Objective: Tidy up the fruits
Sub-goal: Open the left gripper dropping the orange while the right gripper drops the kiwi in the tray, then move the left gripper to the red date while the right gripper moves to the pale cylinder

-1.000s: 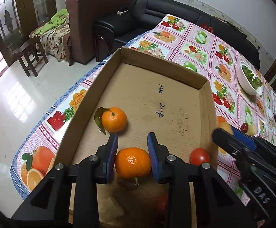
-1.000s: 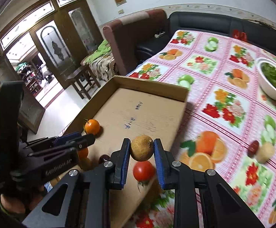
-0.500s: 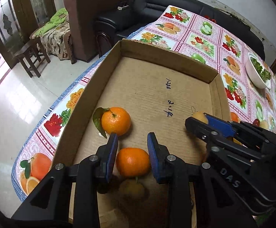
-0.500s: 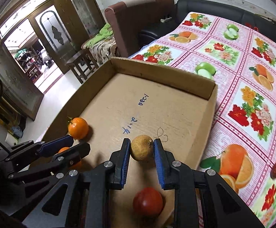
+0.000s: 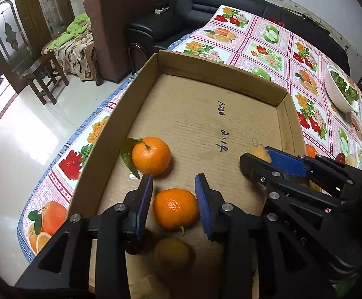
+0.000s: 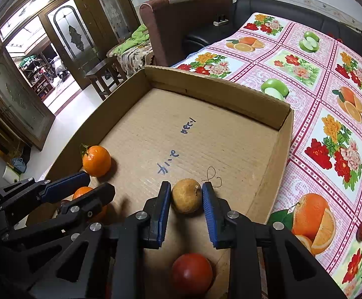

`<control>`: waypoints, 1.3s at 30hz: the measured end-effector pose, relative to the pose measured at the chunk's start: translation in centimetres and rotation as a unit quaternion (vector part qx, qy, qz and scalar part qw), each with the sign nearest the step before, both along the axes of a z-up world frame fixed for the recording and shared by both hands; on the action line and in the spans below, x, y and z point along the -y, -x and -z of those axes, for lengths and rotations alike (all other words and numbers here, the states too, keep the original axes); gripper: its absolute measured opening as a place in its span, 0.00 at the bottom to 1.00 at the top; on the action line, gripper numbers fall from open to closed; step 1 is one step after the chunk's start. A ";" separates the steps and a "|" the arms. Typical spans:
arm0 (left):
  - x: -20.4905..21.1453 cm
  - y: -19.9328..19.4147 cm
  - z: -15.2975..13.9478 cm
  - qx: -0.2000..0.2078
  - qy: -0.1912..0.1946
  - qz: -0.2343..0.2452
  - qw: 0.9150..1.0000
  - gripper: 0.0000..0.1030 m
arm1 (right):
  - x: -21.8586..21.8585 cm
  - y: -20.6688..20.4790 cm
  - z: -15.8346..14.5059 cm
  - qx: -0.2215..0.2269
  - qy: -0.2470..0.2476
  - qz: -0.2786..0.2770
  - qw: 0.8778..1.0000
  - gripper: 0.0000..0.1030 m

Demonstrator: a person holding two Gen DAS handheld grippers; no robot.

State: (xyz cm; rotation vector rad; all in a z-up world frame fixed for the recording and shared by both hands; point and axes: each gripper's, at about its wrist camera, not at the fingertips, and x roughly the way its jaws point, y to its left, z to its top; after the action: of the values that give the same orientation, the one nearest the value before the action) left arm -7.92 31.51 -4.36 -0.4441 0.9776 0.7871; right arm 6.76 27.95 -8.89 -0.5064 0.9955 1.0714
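Both grippers are releasing fruit onto the cardboard tray (image 5: 206, 124) floor: the left gripper (image 5: 173, 199), jaws opening, straddles a mandarin (image 5: 175, 208) near the leafy mandarin (image 5: 151, 155), while the right gripper (image 6: 186, 199), jaws opening, brackets a brown fruit (image 6: 187, 195) near the tray's right wall.

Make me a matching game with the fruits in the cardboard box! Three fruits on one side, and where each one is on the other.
Fruits
1. leafy orange
2. plain orange
3. brown fruit

Places
A. between the right gripper's opening blue pads
B. alone by the box's side wall
C. between the left gripper's opening blue pads

Pairs: 1-B, 2-C, 3-A
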 end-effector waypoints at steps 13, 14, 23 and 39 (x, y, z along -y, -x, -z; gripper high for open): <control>0.9 1.4 -2.0 0.016 -0.016 -0.007 1.000 0.42 | 1.9 -0.1 -2.5 -0.010 -0.030 0.015 0.999 0.44; 1.1 1.4 -2.2 0.017 -0.017 -0.007 1.000 0.42 | 2.1 0.1 -2.8 -0.010 -0.033 0.016 0.999 0.45; 3.1 1.1 -3.7 0.028 -0.033 0.008 0.999 0.42 | 6.7 0.5 -5.3 -0.010 -0.066 0.041 0.997 0.54; 7.4 -0.5 -5.0 0.040 -0.039 0.049 0.997 0.42 | 18.4 -2.5 -5.9 -0.007 -0.075 0.155 0.985 0.62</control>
State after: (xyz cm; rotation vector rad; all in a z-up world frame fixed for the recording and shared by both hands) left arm -7.46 24.12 0.65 -0.3552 0.8842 0.7115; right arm 9.23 9.53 -2.96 -0.2111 0.9601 0.8617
